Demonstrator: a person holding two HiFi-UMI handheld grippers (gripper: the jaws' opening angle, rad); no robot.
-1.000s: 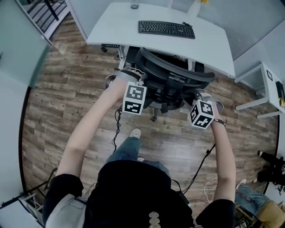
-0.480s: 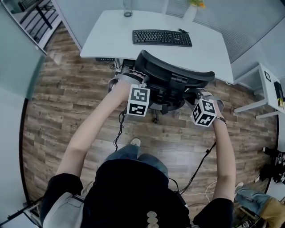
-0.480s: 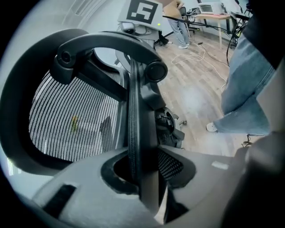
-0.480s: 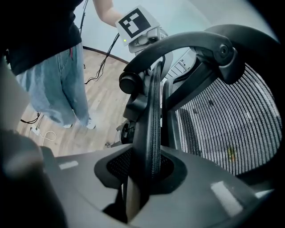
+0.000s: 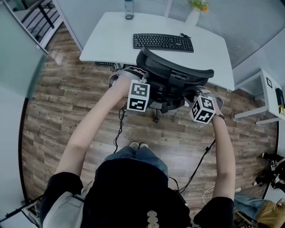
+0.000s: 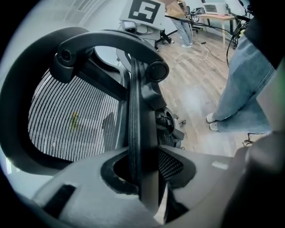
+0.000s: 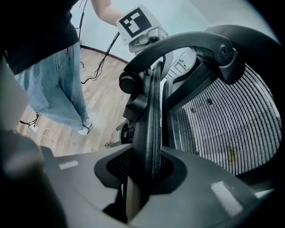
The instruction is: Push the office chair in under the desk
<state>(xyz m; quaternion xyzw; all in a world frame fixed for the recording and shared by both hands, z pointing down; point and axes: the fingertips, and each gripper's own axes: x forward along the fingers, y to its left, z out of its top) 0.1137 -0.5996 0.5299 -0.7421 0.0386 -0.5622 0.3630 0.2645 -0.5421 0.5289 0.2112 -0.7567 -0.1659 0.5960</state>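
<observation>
Black mesh-back office chair [image 5: 174,71] is upper centre in head view. Its backrest top overlaps the near edge of the white worktop [image 5: 107,42]; seat hidden below it, so depth under the worktop can't be read exactly. Judged: push mostly done, maybe a last bit to get it fully in, then let go. L claw [image 6: 143,176] is clenched on the backrest's left rim and R claw [image 7: 146,171] on the right rim; the rim runs up between the jaws in both gripper views. On worktop: black keyboard [image 5: 163,42] centre. Clear bottle [image 5: 129,9] at top of frame, contents can't tell. White vase [image 5: 194,17] upper right w/ yellow-green plant in it.
</observation>
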